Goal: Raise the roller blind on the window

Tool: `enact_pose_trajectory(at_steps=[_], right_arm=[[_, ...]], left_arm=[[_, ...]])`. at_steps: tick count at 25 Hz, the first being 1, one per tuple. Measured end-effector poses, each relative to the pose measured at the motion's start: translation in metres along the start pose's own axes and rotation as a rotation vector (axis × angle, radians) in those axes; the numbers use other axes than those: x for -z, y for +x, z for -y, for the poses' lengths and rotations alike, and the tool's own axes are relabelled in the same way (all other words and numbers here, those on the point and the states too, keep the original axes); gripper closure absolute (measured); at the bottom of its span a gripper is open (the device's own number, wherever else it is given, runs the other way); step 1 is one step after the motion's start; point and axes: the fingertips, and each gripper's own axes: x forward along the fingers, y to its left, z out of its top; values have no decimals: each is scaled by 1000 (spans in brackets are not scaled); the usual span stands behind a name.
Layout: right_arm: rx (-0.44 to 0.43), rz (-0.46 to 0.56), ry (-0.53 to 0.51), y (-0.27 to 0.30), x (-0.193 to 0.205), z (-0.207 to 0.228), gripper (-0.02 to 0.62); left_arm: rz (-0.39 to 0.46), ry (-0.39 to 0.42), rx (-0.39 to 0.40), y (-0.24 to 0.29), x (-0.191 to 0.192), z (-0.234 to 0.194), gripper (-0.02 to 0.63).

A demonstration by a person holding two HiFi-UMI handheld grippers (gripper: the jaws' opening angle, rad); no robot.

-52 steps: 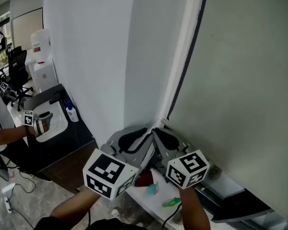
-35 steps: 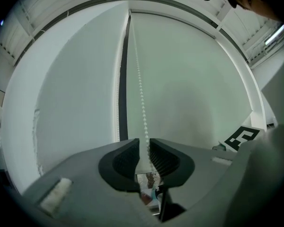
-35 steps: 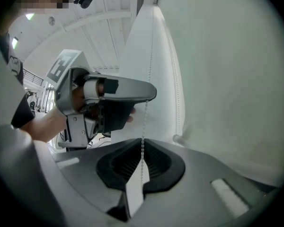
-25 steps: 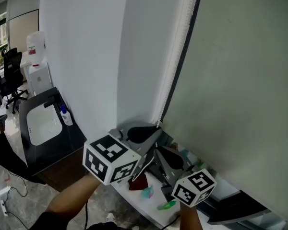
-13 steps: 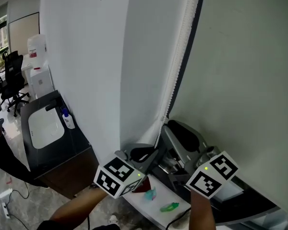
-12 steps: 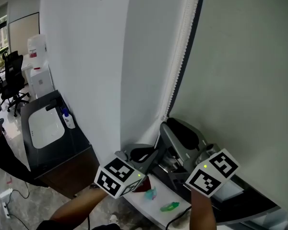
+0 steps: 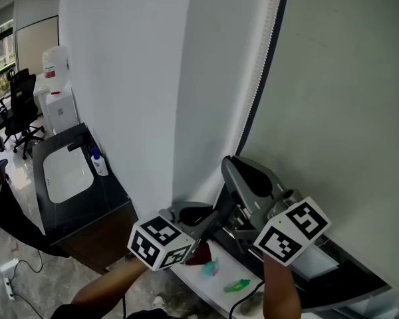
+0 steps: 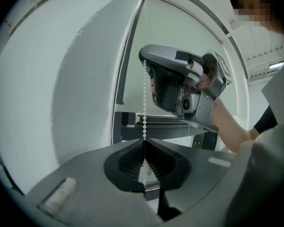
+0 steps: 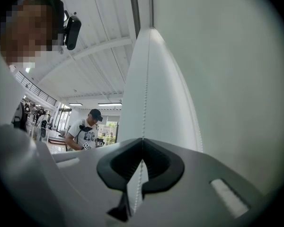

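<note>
A white bead chain (image 7: 258, 78) hangs down the dark window frame beside the pale roller blind (image 7: 339, 105). My right gripper (image 7: 229, 161) is the upper one. Its jaws have just been closing and now meet on the bead chain (image 9: 145, 103), which runs between the right gripper's pads (image 9: 142, 141). My left gripper (image 7: 216, 216) sits lower. In the left gripper view the left gripper (image 8: 144, 141) is shut on the same bead chain (image 8: 144, 103), with the right gripper (image 8: 180, 84) above it.
A white sill (image 7: 219, 271) below the grippers holds a red item (image 7: 198, 254) and green items (image 7: 236, 286). At lower left stands a dark counter with a white sink (image 7: 66, 175) and a bottle (image 7: 100, 165). A person (image 9: 85, 131) stands far off.
The right gripper has risen from below the left gripper to above it along the chain. The left gripper has sunk with the chain in its jaws.
</note>
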Motion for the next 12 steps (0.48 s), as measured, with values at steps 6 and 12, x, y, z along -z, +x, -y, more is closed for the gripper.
enact_pose_trajectory(at_steps=[6, 12], right_arm=[[28, 1, 17, -6, 0, 11, 589], [60, -4, -34, -14, 1, 10, 589]], left_arm=[[92, -89, 23, -25, -36, 1, 576], [315, -101, 17, -57, -123, -1, 549]])
